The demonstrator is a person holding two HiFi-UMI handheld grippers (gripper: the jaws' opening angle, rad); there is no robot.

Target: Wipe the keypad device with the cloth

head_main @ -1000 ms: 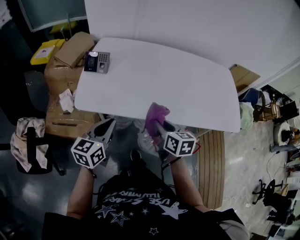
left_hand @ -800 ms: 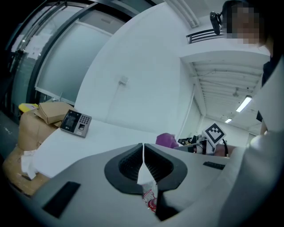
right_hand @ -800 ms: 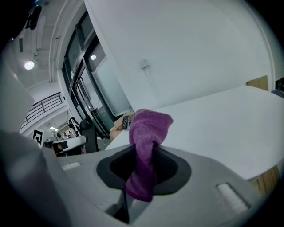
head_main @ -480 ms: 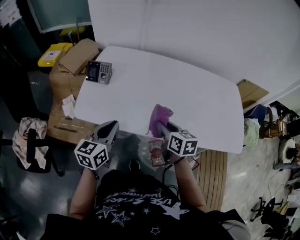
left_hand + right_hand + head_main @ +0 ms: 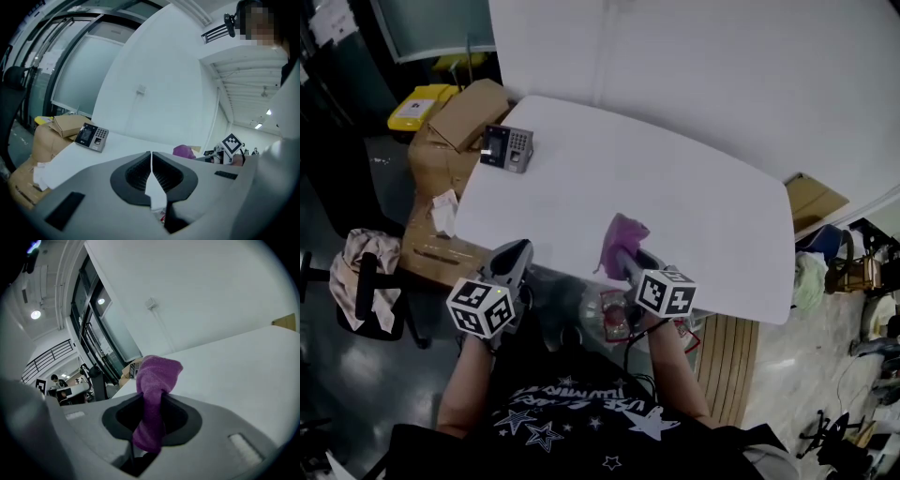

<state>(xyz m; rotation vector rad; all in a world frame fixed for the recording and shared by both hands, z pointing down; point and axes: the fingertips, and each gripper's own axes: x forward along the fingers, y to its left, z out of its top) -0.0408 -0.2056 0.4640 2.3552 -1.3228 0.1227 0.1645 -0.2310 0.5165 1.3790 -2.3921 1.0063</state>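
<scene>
Near edge of the white rounded table: right gripper clamped on a bunched purple terry cloth; left gripper pressed closed, empty. Far left corner: grey keypad device, well apart, up-left of the cloth, nearer the left gripper.

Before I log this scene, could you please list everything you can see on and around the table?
Table: one, white, centre of the head view.
Keypad device: one, grey and black, on the table's far left corner.
Cloth: one, purple, above the table's near edge.
Cardboard boxes: at least two, brown, left of the table.
Yellow box: one, beyond the cardboard boxes.
Chair: one, black, far left, pale fabric draped over it.
Left gripper: one, grey, jaws shut, nothing between them.
Right gripper: one, grey, shut on the cloth.
</scene>
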